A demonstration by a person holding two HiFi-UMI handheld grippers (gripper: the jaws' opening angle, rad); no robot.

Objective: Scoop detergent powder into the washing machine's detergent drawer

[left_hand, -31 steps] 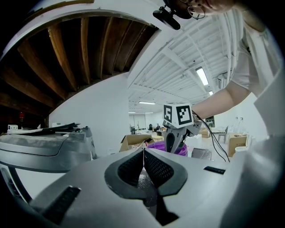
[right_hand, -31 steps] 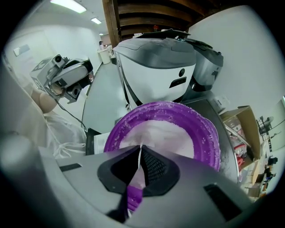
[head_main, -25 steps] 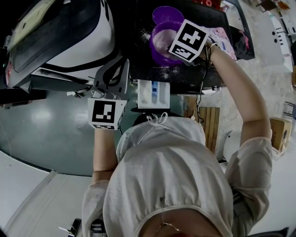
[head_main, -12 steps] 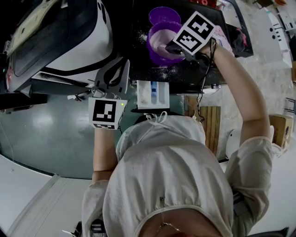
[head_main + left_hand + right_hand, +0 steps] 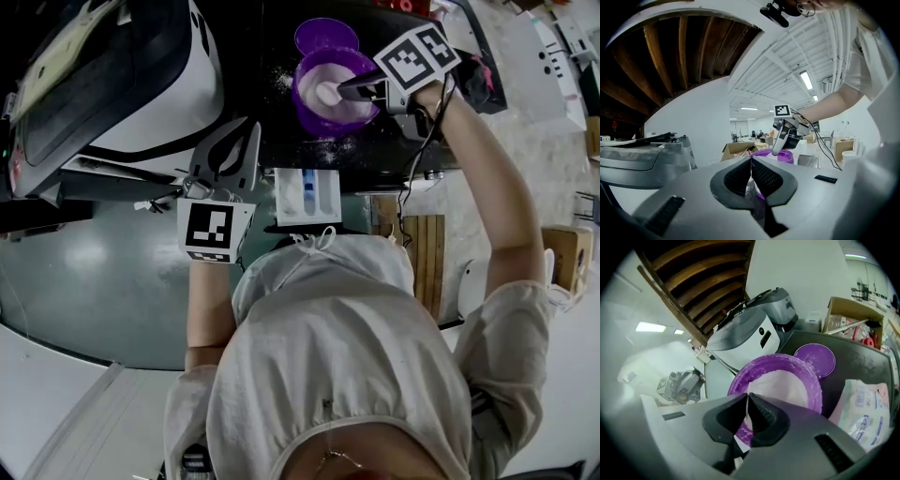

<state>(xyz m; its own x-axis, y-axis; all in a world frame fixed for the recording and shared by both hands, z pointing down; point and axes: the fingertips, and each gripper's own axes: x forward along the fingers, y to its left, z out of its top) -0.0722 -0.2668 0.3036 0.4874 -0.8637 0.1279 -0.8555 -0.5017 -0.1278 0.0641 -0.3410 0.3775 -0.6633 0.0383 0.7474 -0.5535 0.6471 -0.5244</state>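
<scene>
The right gripper (image 5: 352,90) comes in from 3 o'clock over the purple bowl (image 5: 302,101) of white powder (image 5: 330,73). Its jaws are shut tight on the thin white handle of the scoop (image 5: 742,420). The round end of the scoop sits in the powder, near the middle of the bowl. A purple lid (image 5: 323,36) lies on the dark bench (image 5: 277,117), just beside the bowl at 12 o'clock. The drawer (image 5: 309,192) sticks out at 6 o'clock from the bowl, well apart from the scoop. The left gripper (image 5: 239,141) is near the drawer at 9 o'clock. Its jaws are pressed together with nothing in them. A pink and white bag (image 5: 865,413) lies at 3 o'clock from the bowl.
</scene>
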